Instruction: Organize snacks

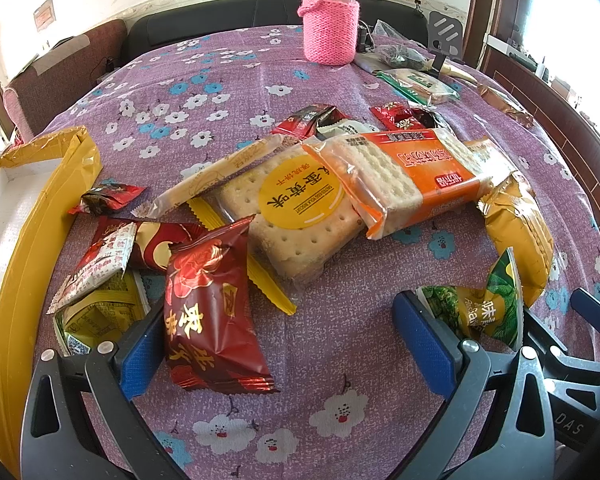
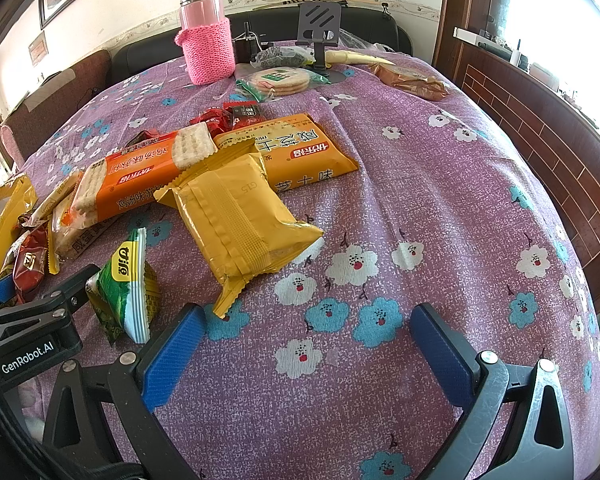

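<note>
Snacks lie heaped on the purple floral tablecloth (image 2: pixel 440 208), a red packet (image 1: pixel 214 312) between the wide-open, empty left gripper (image 1: pixel 288 344), a yellow packet (image 2: pixel 240 224) just ahead of the wide-open, empty right gripper (image 2: pixel 304 356), a yellow box (image 1: pixel 24 240) at left.

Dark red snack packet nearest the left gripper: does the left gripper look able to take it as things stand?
Probably yes. The left gripper is open and the dark red packet lies on top of its neighbours, beside the left finger's blue pad, with nothing over it.
</note>
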`<action>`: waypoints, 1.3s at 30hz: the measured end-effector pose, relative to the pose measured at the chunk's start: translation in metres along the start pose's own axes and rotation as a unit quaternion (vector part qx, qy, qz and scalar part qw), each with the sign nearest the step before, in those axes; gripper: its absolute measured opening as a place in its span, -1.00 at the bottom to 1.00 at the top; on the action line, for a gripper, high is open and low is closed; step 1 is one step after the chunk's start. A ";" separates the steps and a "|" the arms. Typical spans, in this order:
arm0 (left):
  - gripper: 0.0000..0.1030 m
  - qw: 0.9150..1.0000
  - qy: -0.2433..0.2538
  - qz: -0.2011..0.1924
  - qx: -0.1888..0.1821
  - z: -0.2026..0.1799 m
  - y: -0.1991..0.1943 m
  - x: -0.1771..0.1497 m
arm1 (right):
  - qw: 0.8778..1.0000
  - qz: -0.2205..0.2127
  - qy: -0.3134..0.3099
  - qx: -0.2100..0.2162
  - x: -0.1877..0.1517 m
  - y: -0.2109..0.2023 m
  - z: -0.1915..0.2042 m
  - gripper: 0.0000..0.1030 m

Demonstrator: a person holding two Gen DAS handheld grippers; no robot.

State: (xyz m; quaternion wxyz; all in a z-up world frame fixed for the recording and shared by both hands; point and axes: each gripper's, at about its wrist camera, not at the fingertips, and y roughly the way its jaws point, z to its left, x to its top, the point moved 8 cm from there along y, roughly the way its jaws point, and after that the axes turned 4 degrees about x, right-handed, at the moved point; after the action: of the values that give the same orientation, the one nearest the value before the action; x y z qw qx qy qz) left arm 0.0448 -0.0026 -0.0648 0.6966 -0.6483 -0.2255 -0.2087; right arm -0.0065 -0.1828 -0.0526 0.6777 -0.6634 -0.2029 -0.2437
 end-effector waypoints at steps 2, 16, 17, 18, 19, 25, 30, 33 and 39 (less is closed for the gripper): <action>1.00 1.000 0.009 0.005 -0.007 0.001 -0.001 -0.003 | 1.000 0.000 0.000 0.000 0.000 0.000 0.000 1.00; 1.00 1.000 0.024 -0.002 -0.018 0.003 -0.007 -0.008 | 1.000 0.000 0.000 0.000 0.000 0.000 0.000 1.00; 1.00 1.000 0.025 -0.002 -0.019 0.003 -0.007 -0.008 | 1.000 0.000 0.000 0.000 0.000 0.000 0.000 1.00; 1.00 0.999 0.026 -0.001 -0.020 0.003 -0.007 -0.008 | 1.000 0.000 0.000 0.000 0.000 0.000 0.000 1.00; 1.00 0.999 0.027 -0.001 -0.021 0.003 -0.007 -0.008 | 1.000 0.000 0.000 0.000 0.000 0.000 0.000 1.00; 1.00 0.999 0.041 0.007 -0.029 0.002 -0.010 -0.011 | 1.000 0.000 0.000 0.000 0.000 0.000 0.000 1.00; 1.00 0.998 0.050 0.013 -0.034 0.002 -0.010 -0.012 | 1.000 0.000 0.000 0.000 0.000 0.001 0.000 1.00; 1.00 0.998 0.053 0.014 -0.036 0.001 -0.011 -0.012 | 1.000 0.000 0.000 0.000 0.000 0.001 0.001 1.00; 1.00 0.998 0.055 0.015 -0.036 0.001 -0.010 -0.012 | 1.000 0.000 0.001 0.001 -0.001 0.001 0.001 1.00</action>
State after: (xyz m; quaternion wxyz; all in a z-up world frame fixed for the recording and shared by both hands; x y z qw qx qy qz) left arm 0.0289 -0.0025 -0.0638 0.6868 -0.6641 -0.1698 -0.2419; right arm -0.0066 -0.1822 -0.0543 0.6783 -0.6629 -0.2026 -0.2438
